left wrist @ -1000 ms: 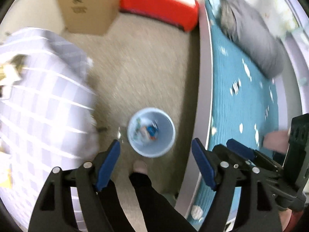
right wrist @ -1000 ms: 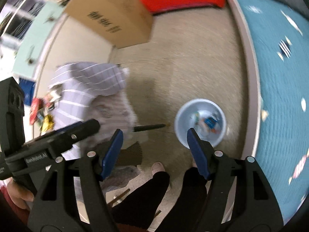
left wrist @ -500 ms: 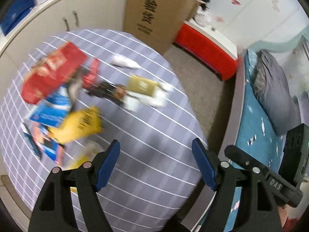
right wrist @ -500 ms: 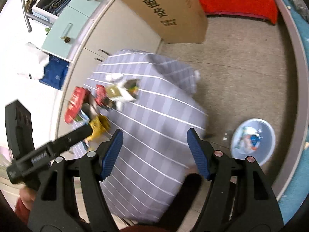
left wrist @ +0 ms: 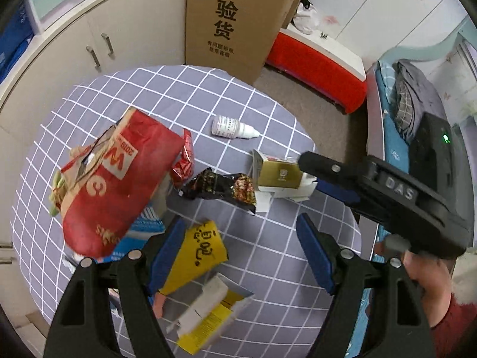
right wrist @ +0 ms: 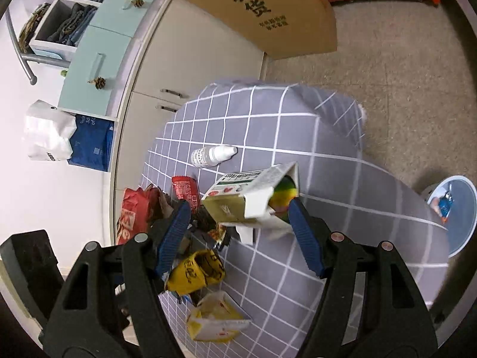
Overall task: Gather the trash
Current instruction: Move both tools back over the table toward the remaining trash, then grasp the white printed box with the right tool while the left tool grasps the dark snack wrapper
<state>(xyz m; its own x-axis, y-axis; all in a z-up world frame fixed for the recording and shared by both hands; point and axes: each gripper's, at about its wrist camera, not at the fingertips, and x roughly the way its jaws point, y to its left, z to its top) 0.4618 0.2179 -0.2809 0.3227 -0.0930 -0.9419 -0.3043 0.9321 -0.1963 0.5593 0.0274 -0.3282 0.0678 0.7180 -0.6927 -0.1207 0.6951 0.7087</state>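
Note:
Trash lies on a table with a grey checked cloth (left wrist: 253, 113): a red paper bag (left wrist: 119, 179), a white dropper bottle (left wrist: 232, 126), a dark wrapper (left wrist: 220, 186), an opened gold and white carton (left wrist: 278, 176), a yellow packet (left wrist: 202, 253) and a yellow and white box (left wrist: 208, 319). My left gripper (left wrist: 241, 253) is open and empty above the yellow packet. My right gripper (right wrist: 238, 232) is open, hovering over the carton (right wrist: 253, 200) without touching it; it also shows in the left wrist view (left wrist: 328, 176). A pale blue bin (right wrist: 456, 214) with trash stands on the floor.
A tall cardboard box (left wrist: 238, 21) leans on cream cabinets (left wrist: 98, 47) behind the table. A red bench (left wrist: 322, 65) and a bed with a teal sheet (left wrist: 390, 149) lie to the right. Beige carpet (right wrist: 402, 74) surrounds the table.
Both grippers swung from above the bin on the floor up over the table. They now hang closer to the trash, the right one over the carton. Both stayed open.

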